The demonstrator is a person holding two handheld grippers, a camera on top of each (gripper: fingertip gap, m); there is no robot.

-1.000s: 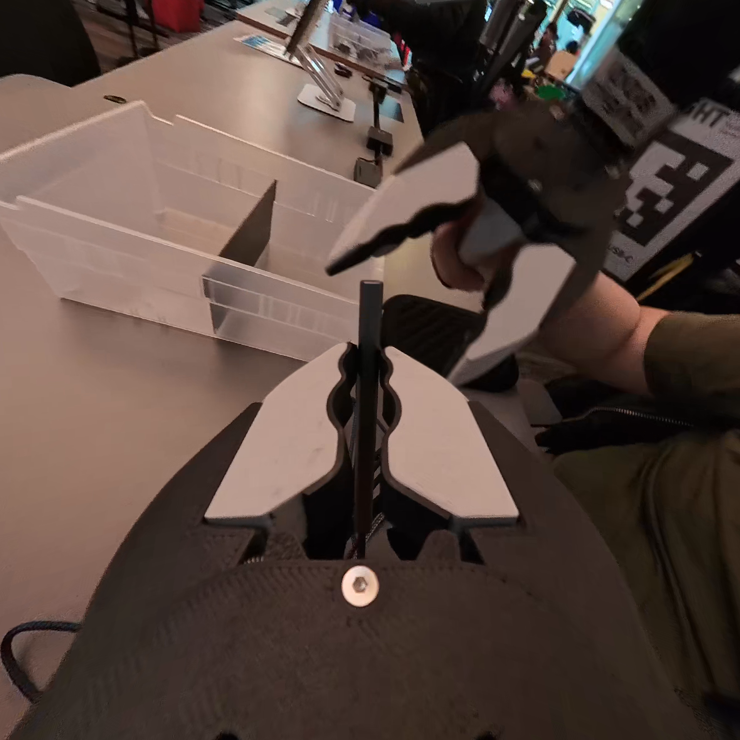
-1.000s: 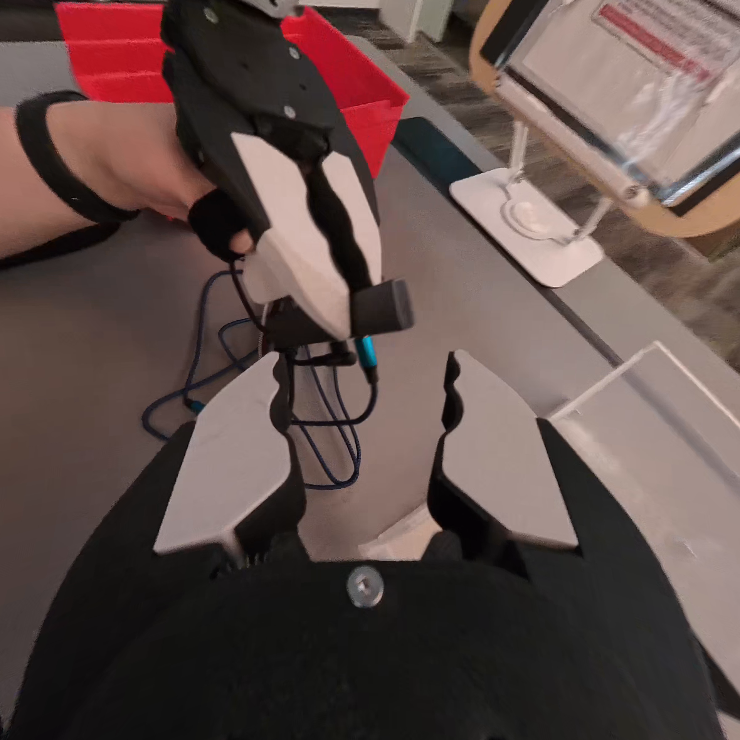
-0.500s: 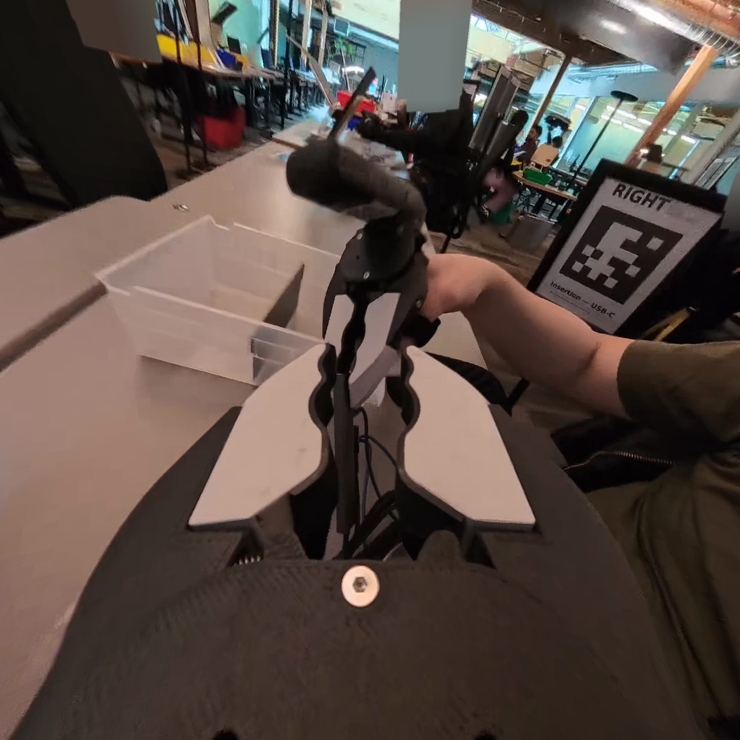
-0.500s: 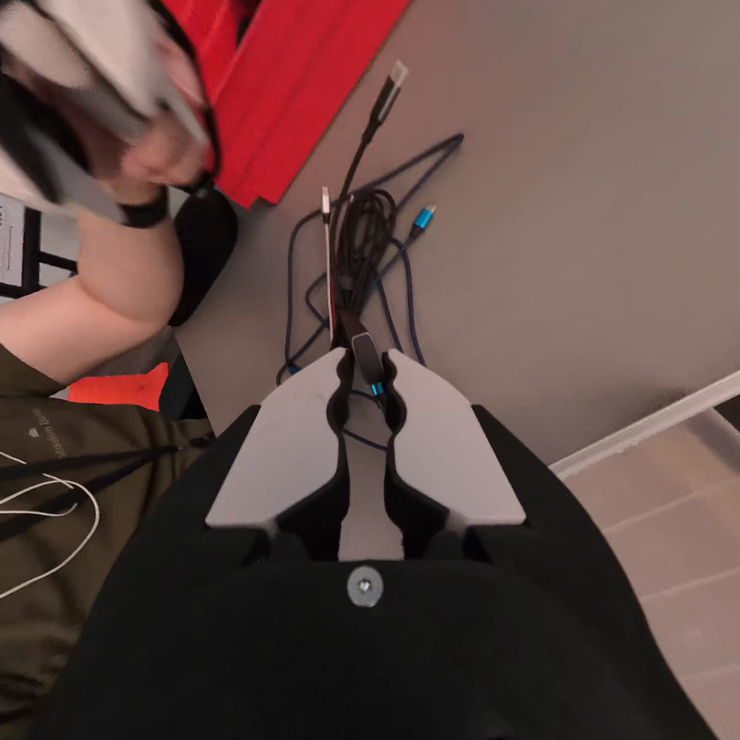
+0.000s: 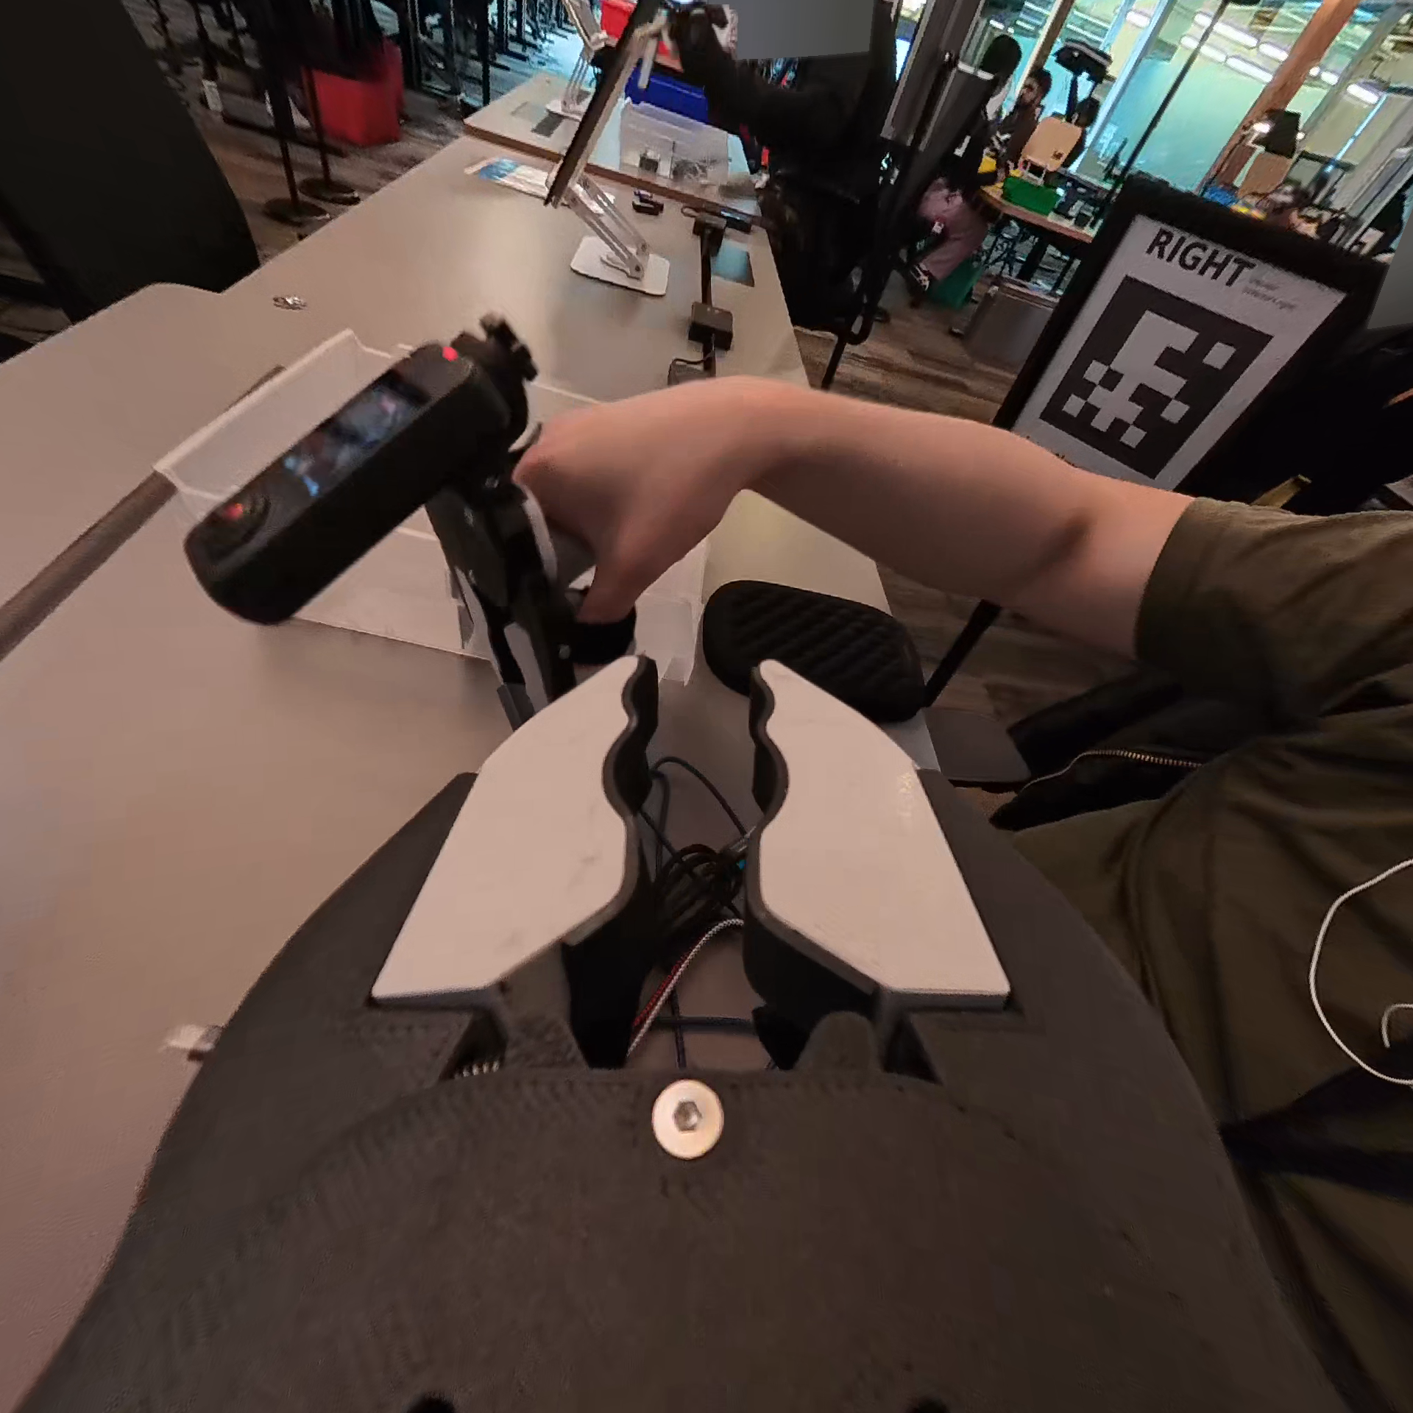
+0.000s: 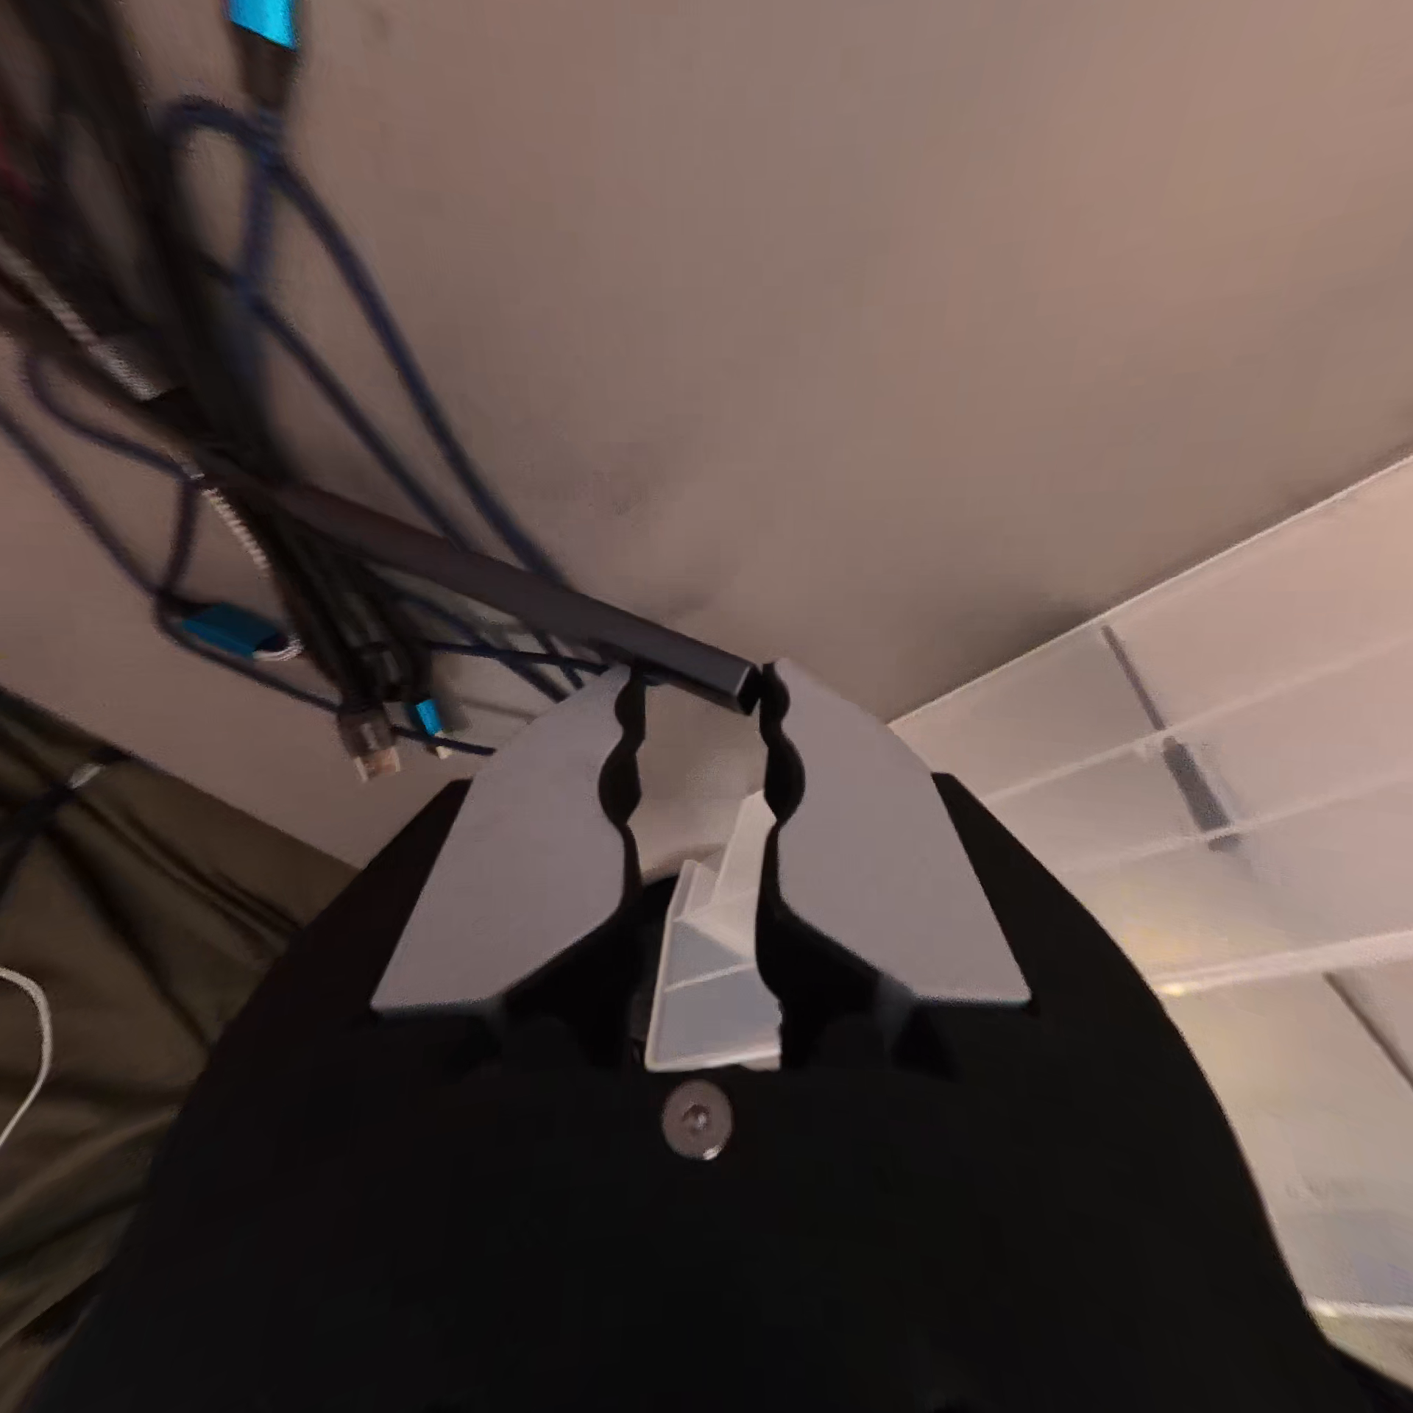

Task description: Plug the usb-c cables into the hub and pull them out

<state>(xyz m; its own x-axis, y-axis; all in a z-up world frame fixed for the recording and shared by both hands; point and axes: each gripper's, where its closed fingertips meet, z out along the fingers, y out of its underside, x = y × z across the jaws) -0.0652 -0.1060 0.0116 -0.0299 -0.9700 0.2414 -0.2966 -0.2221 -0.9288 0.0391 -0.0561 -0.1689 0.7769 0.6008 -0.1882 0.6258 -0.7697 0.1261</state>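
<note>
Hub [image 6: 489, 577] flat on table [image 6: 841, 306], long axis diagonal, near end lower right

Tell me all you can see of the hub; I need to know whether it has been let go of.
The hub is a slim, dark grey bar of matte, metal-like finish, lying flat on the beige table, running diagonally among blue and black cables. Its squared end sits at the tips of the right gripper, whose jaws stand apart; whether they touch it is unclear. The picture is blurred, so no ports can be made out.
</note>
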